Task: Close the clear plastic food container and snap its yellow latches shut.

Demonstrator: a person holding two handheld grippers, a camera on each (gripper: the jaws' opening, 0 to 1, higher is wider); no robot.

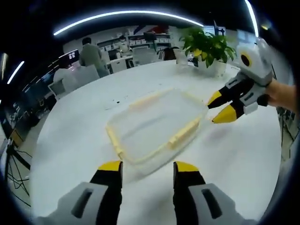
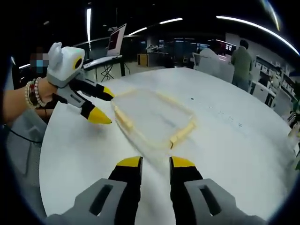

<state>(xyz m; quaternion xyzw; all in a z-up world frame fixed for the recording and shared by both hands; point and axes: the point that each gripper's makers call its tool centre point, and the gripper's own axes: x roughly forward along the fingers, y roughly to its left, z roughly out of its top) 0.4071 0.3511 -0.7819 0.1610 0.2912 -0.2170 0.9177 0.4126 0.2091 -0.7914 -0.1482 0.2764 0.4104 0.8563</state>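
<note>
Resting near the middle of the round white table (image 1: 243,154), the clear rectangular plastic food container with yellow latches (image 1: 157,124) lies untouched; the left gripper (image 1: 146,169) and right gripper (image 2: 154,165) hover beside it, jaws spread

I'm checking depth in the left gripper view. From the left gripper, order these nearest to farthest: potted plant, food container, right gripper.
1. Food container, just ahead of the left gripper.
2. Right gripper, beyond the container's right end.
3. Potted plant, at the table's far edge.
</note>
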